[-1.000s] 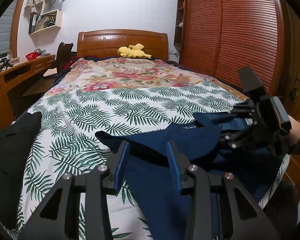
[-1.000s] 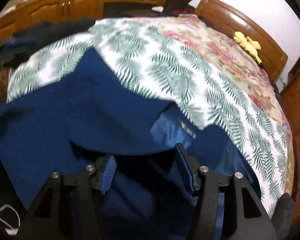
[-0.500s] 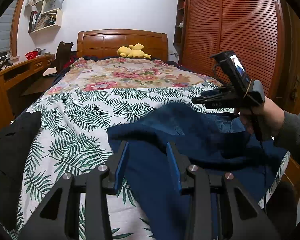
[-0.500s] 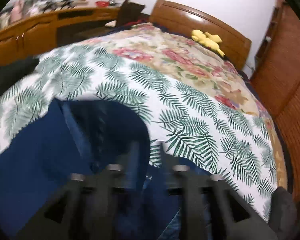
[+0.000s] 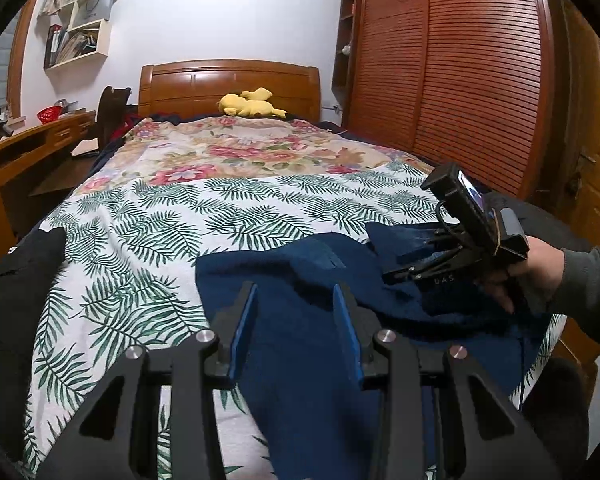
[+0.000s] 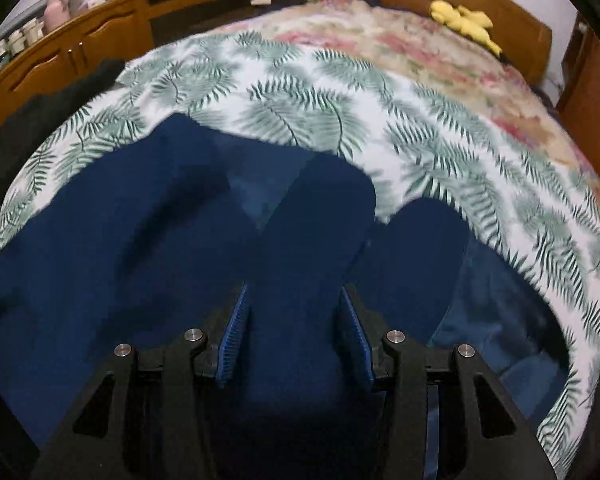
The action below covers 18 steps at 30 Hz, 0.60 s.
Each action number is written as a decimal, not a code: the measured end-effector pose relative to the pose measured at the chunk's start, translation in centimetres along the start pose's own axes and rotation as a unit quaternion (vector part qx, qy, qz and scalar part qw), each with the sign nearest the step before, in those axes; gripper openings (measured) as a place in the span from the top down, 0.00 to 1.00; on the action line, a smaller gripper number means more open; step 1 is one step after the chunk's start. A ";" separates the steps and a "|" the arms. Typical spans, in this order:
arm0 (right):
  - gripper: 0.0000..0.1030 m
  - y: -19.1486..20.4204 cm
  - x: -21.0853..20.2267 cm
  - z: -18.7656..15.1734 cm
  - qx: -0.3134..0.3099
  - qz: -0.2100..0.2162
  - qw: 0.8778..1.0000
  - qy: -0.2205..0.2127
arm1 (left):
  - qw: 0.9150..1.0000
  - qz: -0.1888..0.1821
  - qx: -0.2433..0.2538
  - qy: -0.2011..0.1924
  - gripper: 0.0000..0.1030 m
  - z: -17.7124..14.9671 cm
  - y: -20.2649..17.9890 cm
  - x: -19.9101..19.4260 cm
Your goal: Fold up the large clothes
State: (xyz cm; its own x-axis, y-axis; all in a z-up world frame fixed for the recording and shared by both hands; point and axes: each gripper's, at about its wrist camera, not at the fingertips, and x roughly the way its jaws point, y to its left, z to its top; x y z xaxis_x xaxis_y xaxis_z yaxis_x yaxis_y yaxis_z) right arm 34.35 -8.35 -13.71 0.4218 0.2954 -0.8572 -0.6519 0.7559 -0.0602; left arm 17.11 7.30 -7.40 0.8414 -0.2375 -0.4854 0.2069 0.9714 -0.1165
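A large dark blue garment (image 5: 300,280) lies crumpled over the near right part of the bed; in the right wrist view the blue garment (image 6: 140,220) fills the lower half. My left gripper (image 5: 294,312) hovers just over its near part, open, with the cloth lying flat below the gap. My right gripper (image 6: 294,312) points steeply down, and a raised fold of the blue cloth fills the space between its blue pads (image 6: 236,320). In the left wrist view the right gripper (image 5: 392,276) rests low on the garment's right side, held by a hand (image 5: 540,272).
The bed cover (image 5: 180,220) has a fern print near me and flowers further back. A black garment (image 5: 16,288) lies at the left edge of the bed. A yellow plush toy (image 5: 252,106) sits by the headboard. A wooden wardrobe (image 5: 440,80) stands right, a desk (image 5: 20,148) left.
The right gripper was lifted above the bed half a second ago and has come down onto the garment, its jaws narrower with a fold between them. The garment has shifted. The left gripper stayed put.
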 end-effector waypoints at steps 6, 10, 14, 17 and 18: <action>0.54 -1.3 0.5 -1.0 0.017 0.022 0.999 0.027 | 1.000 -0.006 0.005 -0.003 0.64 0.1 -0.5 -0.2; 0.55 -1.2 0.8 -1.4 0.017 0.042 0.998 0.044 | 1.000 -0.007 0.006 -0.003 0.64 0.1 -0.5 -0.2; 0.77 -0.4 1.1 -1.1 -0.011 0.042 0.998 0.056 | 1.000 -0.008 0.007 -0.002 0.64 0.0 -0.8 -0.3; 0.95 -0.8 0.6 0.5 -0.009 0.005 1.000 0.026 | 1.000 -0.008 0.006 -0.002 0.64 0.1 -0.9 -0.3; 0.95 -1.0 0.1 1.2 -0.009 -0.008 1.000 0.008 | 1.000 -0.008 0.005 -0.002 0.64 0.1 -0.9 -0.3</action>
State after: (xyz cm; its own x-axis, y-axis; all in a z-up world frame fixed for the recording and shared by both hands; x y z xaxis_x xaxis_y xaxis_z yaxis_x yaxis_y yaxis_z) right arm 35.80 -8.35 -13.14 0.4216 0.2743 -0.8643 -0.6563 0.7500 -0.0821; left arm 16.70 6.54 -7.04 0.8402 -0.2537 -0.4793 0.2259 0.9672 -0.1162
